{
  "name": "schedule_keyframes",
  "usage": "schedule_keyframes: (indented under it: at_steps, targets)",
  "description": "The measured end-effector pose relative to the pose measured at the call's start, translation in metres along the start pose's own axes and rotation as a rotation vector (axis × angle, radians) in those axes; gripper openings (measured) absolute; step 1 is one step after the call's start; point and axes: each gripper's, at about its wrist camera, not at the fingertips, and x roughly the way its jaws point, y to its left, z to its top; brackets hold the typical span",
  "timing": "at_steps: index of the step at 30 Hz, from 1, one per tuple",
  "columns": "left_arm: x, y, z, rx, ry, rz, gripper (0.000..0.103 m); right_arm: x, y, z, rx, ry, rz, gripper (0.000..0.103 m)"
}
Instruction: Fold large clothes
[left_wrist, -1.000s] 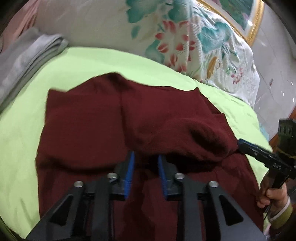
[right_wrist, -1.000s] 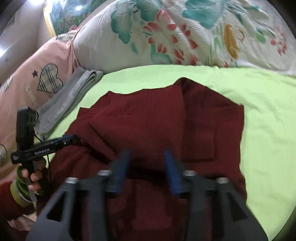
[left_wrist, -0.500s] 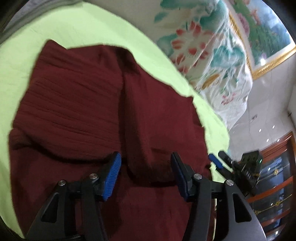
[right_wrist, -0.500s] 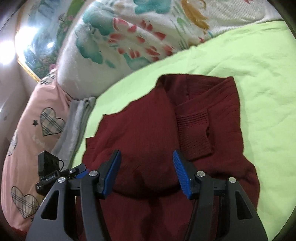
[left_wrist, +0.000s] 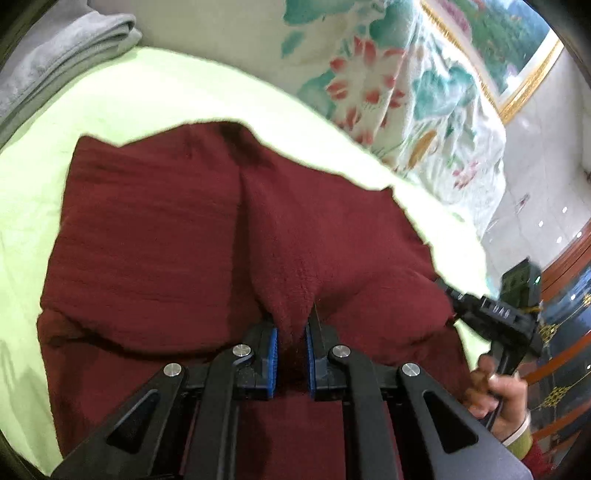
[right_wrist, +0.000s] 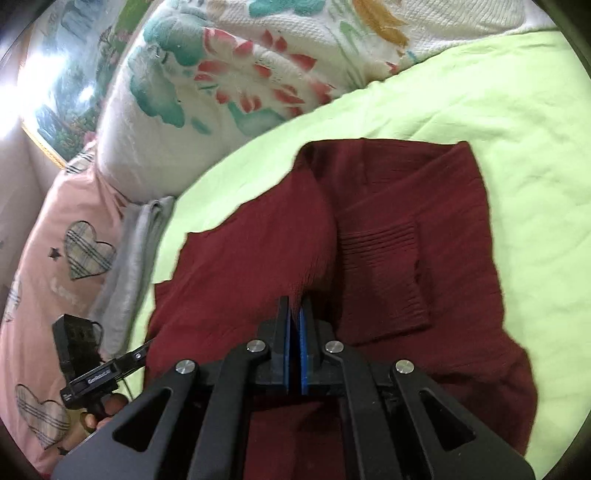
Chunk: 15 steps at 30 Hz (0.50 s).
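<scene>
A dark red knitted sweater (left_wrist: 166, 240) lies spread on the lime green sheet (left_wrist: 147, 92), its sleeves folded in over the body; one ribbed cuff (right_wrist: 384, 251) shows in the right wrist view. My left gripper (left_wrist: 291, 328) has its jaws closing, the blue pads pinching a raised fold at the near edge of the sweater. My right gripper (right_wrist: 294, 306) is shut on a thin fold of the sweater (right_wrist: 424, 206). Each gripper shows in the other's view at the garment's side edge: the right gripper (left_wrist: 448, 291) and the left gripper (right_wrist: 146, 347), each held by a hand.
A floral quilt (left_wrist: 388, 74) is piled at the far side of the bed. Folded grey cloth (left_wrist: 55, 55) lies at the far left, beside a pink pillow with heart patches (right_wrist: 55, 258). A framed picture (left_wrist: 517, 55) hangs behind. Wooden furniture (left_wrist: 565, 332) stands right.
Both grippers were open over the sweater half a second ago; now each has closed onto a fold at its near edge. Both sank slightly toward the cloth.
</scene>
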Motion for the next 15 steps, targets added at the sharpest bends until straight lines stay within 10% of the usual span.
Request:
schedule_keyframes:
  at_steps: [10,15]
  targets:
    - [0.011,-0.009,-0.009,0.055,0.042,0.095,0.015,-0.024,-0.001,-0.007,0.017,-0.053,-0.106,0.006]
    - [0.008,-0.008,-0.011,0.042,0.05,0.114,0.017,-0.017,0.033,-0.013,-0.093,0.001,0.006,0.007]
